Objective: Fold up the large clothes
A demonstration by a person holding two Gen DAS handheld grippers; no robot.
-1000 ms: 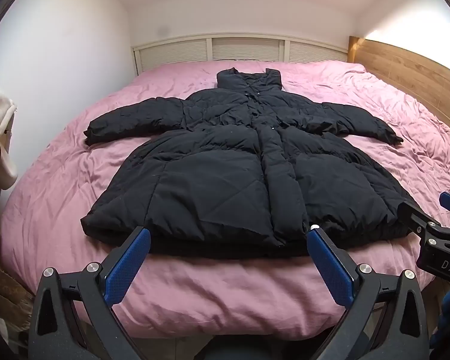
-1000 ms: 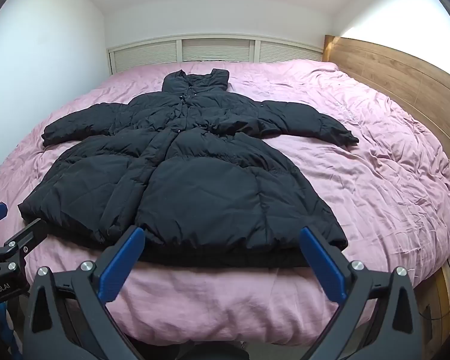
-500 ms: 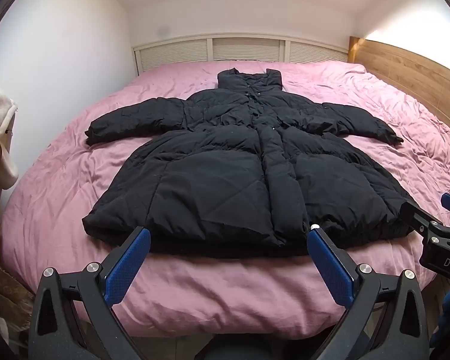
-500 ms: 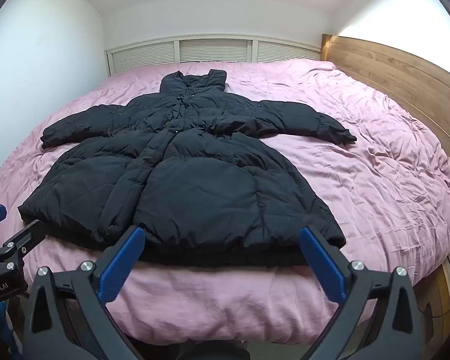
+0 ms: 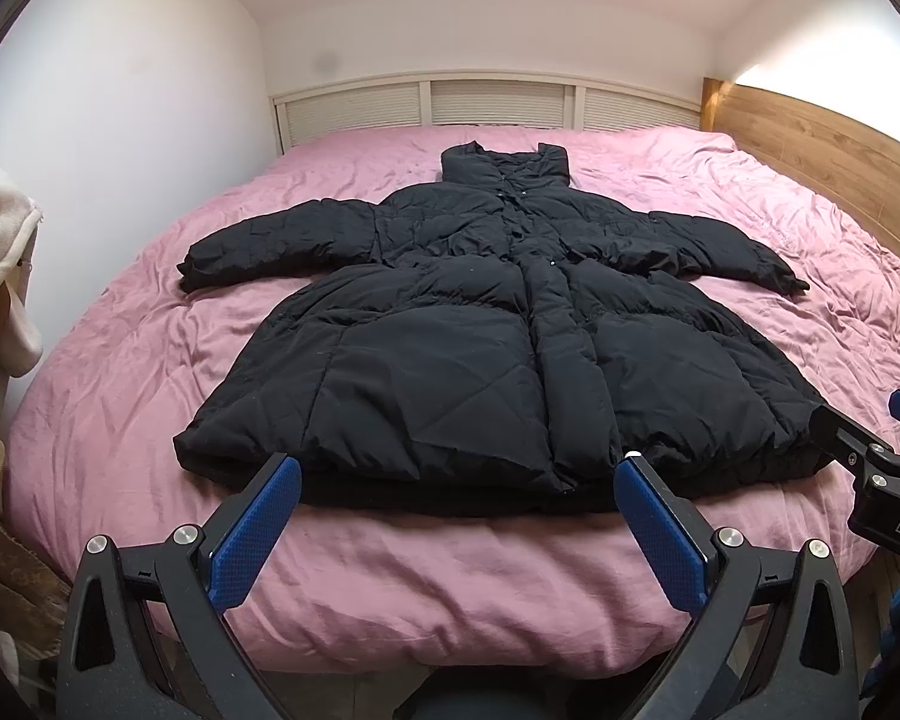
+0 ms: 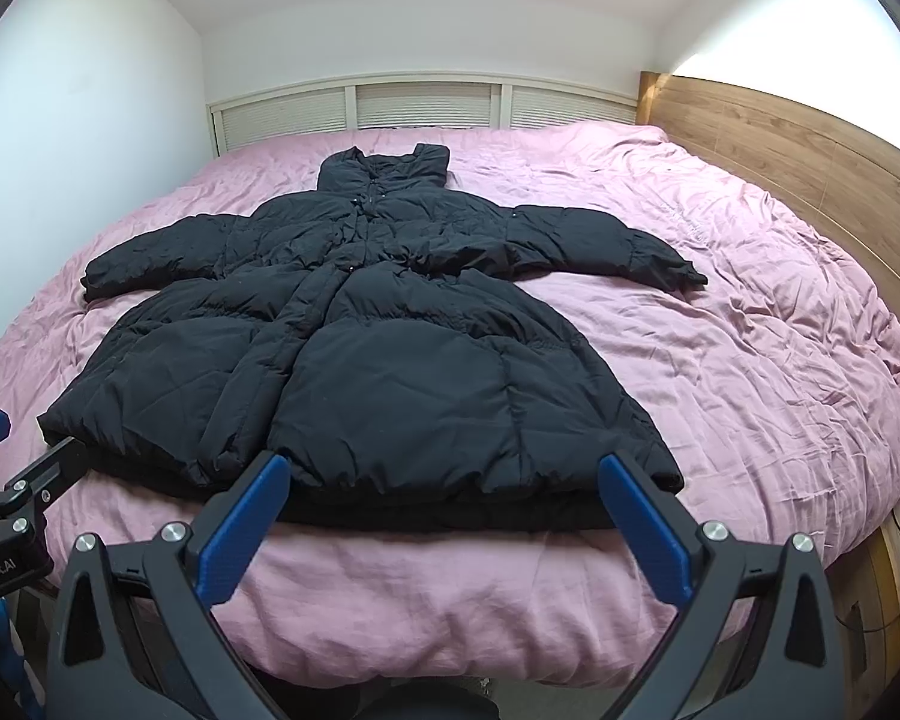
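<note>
Little has been shifted since the earlier frames: both grippers are kept at the near edge of the pink bed [image 5: 120, 396]. Left gripper [image 5: 457, 471] and right gripper [image 6: 444, 471] are held with fingers spread wide, nothing gripped. A black padded coat [image 5: 450, 348] is laid flat, sleeves outstretched, collar far, hem near.

A home bedroom: pink-quilted bed [image 5: 120, 396], wooden headboard [image 6: 810, 162], white walls [image 5: 120, 120].
</note>
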